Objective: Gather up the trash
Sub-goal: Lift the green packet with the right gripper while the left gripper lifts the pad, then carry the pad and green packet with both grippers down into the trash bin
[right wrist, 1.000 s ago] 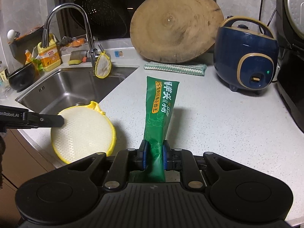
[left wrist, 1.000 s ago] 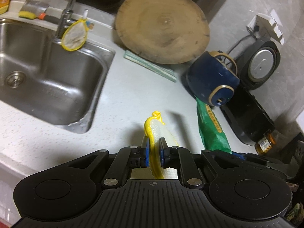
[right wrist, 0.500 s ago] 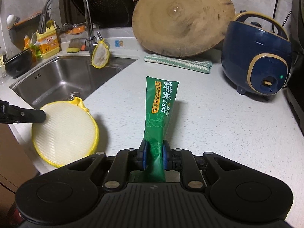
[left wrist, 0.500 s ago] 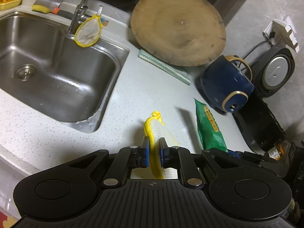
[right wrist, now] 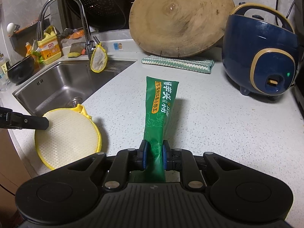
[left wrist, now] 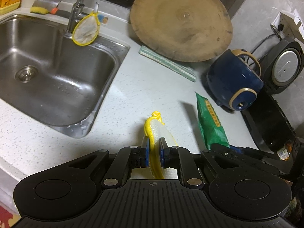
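The green snack packet point(right wrist: 161, 114) is clamped at its near end by the right gripper point(right wrist: 153, 156); its long axis runs straight ahead along the fingers, raised over the countertop point(right wrist: 218, 125), toward the round chopping board point(right wrist: 180, 17). The yellow-rimmed scrubbing pad point(left wrist: 157, 131) is pinched edge-on in the left gripper point(left wrist: 153, 153), nearer the sink point(left wrist: 114, 60) than the packet. No bin is visible. Judgement: both items are secured and carriage to a bin remains.

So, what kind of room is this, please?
Most likely a home kitchen: a steel sink with a faucet, a round wooden chopping board leaning at the back, and a blue rice cooker.
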The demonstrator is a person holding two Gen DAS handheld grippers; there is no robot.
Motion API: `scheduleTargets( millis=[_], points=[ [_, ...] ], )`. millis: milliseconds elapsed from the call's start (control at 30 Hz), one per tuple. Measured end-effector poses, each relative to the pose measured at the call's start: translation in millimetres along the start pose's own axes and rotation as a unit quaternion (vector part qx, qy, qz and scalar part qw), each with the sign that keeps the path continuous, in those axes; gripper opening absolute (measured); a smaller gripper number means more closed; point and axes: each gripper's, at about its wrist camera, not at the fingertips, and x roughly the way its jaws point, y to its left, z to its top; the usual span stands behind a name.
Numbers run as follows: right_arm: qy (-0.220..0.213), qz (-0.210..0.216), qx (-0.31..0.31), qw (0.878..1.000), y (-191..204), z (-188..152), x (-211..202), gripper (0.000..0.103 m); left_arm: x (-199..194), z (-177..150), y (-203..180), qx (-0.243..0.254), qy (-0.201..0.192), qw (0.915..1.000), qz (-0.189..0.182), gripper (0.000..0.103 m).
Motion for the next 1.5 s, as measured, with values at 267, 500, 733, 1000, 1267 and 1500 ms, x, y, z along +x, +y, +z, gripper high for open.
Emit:
scheduleTargets(
  millis=[267, 500, 733, 1000, 1267, 1500],
  points=[
    [0.015, 0.034, 0.007, 0.999, -12.9, 4.6, 6.0, 0.015, 1.3, 4.3, -12.8, -0.016, 0.002, 0.9994, 0.031, 0.014],
    [0.018, 0.061, 0.012, 0.998, -24.4, 8.4, 10.8, 0.015, 1.2, -0.1, -24.7, -0.023, 0.004, 0.9983, 0.053, 0.014],
    [0.03, 0.076, 0.013, 0.997, -28.5, 3.9, 16.9, 0.015, -3.6, -4.6, -27.7, -0.027, 0.0, 0.9976, 0.063, 0.014],
    [0.026, 0.066, 0.019, 0.997, -17.8, -0.8, 0.3, 0.015, -9.7, -11.3, -20.3, -0.019, -0.005, 0.9996, 0.022, 0.014],
    [0.005, 0.049, -0.003, 0.999, 42.2, -8.9, -37.2, 0.015, -46.1, -21.1, 18.6, -0.011, -0.022, 0.9987, -0.044, 0.014],
    [-0.001, 0.035, -0.041, 0.999, 132.2, -29.5, -65.6, 0.015, -99.2, -38.2, 76.9, -0.007, -0.026, 0.9966, -0.078, 0.014]
  ],
)
